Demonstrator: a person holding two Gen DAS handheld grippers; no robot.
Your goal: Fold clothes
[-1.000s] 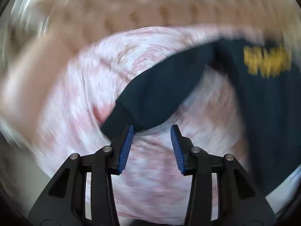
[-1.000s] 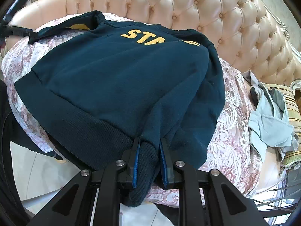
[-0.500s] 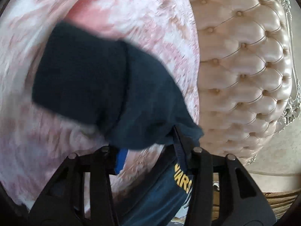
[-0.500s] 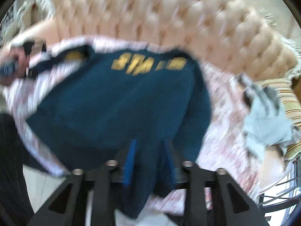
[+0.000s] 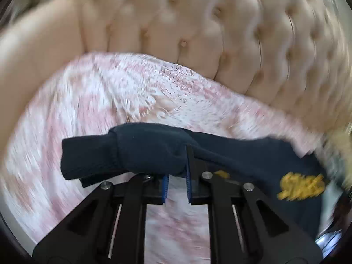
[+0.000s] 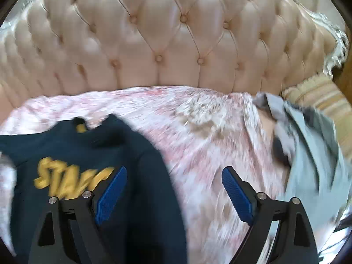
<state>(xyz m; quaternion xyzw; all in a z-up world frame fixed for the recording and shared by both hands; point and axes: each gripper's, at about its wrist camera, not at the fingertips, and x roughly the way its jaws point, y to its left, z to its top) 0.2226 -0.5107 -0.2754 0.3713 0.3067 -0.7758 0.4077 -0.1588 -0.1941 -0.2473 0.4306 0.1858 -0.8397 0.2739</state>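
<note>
A dark navy sweatshirt [image 6: 123, 154] with yellow lettering lies on a pink floral cover [image 6: 209, 136]. In the left wrist view my left gripper [image 5: 177, 171] is shut on the sweatshirt's sleeve [image 5: 140, 151], whose ribbed cuff [image 5: 88, 156] sticks out to the left; the body with yellow letters [image 5: 301, 186] trails off to the right. In the right wrist view my right gripper [image 6: 173, 173] stands open above the sweatshirt's right edge and the cover, with nothing between its blue pads [image 6: 112, 195].
A tufted beige sofa back [image 6: 176, 44] rises behind the cover. A heap of grey-blue clothes [image 6: 308, 154] lies at the right, beside a striped cushion [image 6: 319, 96]. The sofa's padded arm [image 5: 39, 44] curves at the left.
My right gripper let go of the sweatshirt's hem and opened, swinging up toward the sofa back. My left gripper closed on the sleeve and lifted it over the cover.
</note>
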